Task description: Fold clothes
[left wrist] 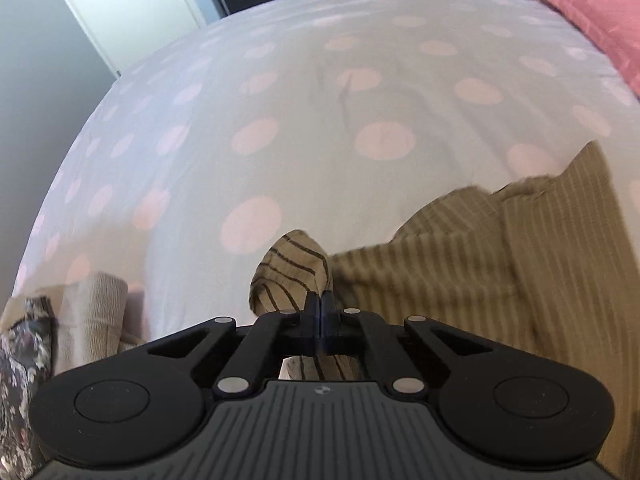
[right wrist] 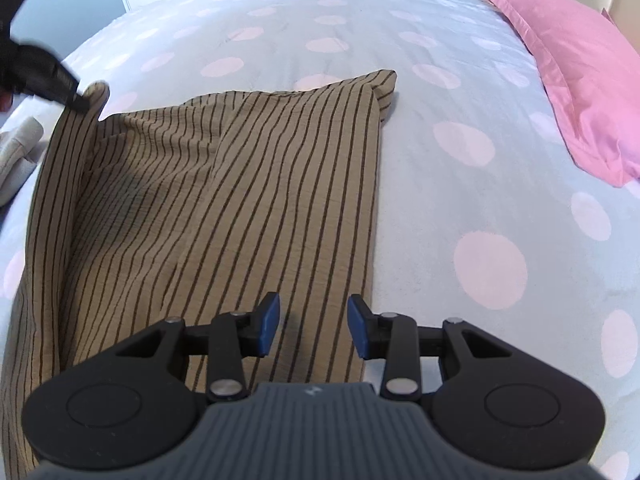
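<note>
1. My left gripper point(left wrist: 321, 300) has its jaws pressed together, pinching a corner of the striped tan garment point(right wrist: 240, 200) and lifting it off the bed point(right wrist: 440, 184).
2. My right gripper point(right wrist: 313, 328) hangs over the garment's near edge, jaws spread, gripping nothing.
3. The garment lies mostly flat on the polka-dot bed, its left edge raised.
4. The pink pillow point(right wrist: 580, 80) sits well right of the garment; pale folded cloth point(right wrist: 16, 148) lies just left of it.

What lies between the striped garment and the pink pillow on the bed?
Only bare polka-dot bedcover lies between the striped garment and the pink pillow. This shows in the right wrist view.
</note>
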